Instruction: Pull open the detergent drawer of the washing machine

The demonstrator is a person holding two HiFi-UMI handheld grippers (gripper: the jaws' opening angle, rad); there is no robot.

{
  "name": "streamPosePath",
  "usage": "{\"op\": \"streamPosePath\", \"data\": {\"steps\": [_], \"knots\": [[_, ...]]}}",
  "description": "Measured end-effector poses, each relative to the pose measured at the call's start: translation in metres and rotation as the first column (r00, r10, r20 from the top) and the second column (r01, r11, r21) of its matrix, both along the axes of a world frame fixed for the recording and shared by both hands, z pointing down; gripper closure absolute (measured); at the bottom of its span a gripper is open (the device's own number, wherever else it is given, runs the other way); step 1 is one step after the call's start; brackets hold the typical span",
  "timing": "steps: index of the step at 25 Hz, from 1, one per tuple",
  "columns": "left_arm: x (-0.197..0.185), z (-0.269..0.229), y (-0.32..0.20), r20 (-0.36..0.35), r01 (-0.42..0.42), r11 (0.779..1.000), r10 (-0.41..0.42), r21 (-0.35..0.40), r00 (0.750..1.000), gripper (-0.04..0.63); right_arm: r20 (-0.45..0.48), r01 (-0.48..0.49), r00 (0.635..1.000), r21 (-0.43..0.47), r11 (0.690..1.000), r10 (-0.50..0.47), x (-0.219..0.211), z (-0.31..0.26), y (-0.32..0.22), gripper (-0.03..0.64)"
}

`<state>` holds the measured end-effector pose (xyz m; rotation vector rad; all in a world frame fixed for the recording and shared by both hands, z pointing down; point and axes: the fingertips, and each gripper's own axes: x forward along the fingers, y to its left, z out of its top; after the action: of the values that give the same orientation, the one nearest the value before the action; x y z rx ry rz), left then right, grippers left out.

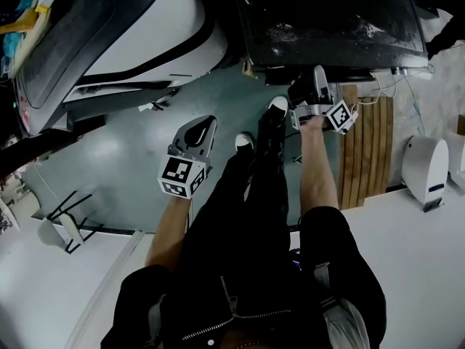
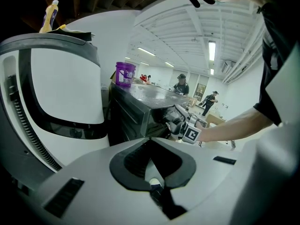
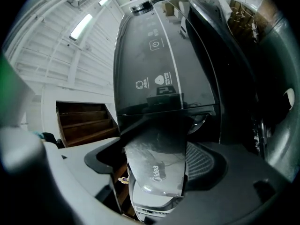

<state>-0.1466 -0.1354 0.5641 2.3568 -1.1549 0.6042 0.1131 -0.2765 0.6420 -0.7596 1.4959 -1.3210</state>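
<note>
Gripping stage: right tool (image 1: 311, 86), 1 o'clock, clamped on detergent drawer (image 3: 154, 158) of washing machine (image 1: 327, 13); left tool (image 1: 200, 133), 10 o'clock, jaws together, empty. Next, likely: straight pull toward 6 o'clock.

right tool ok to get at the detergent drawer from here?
Looks like yes: the right tool is at the detergent drawer, with its jaws closed on the drawer's front panel and nothing in the way.

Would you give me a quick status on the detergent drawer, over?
Right gripper jaws shut on detergent drawer front. Drawer looks partly out of washing machine. Left gripper shut, empty, hanging clear. Nothing seen blocking.
</note>
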Motion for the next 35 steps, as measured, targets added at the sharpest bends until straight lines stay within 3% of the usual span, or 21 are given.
{"op": "streamPosePath", "data": {"steps": [13, 19, 35], "knots": [[-0.001, 0.002, 0.001, -0.001, 0.001, 1.000, -0.001, -0.004, 1.000, 0.574, 0.011, 0.001, 1.000, 0.023, 1.000, -0.001, 0.004, -0.003, 0.022, 0.232], [0.003, 0.002, -0.001, -0.006, -0.009, 1.000, 0.009, 0.001, 1.000, 0.574, -0.023, 0.029, 0.999, 0.007, 1.000, -0.029, 0.001, -0.002, 0.020, 0.216], [0.013, -0.002, 0.001, -0.018, -0.036, 0.999, 0.036, 0.007, 0.999, 0.574, -0.006, 0.070, 0.998, 0.036, 0.997, -0.070, 0.002, -0.003, 0.048, 0.222]]}}
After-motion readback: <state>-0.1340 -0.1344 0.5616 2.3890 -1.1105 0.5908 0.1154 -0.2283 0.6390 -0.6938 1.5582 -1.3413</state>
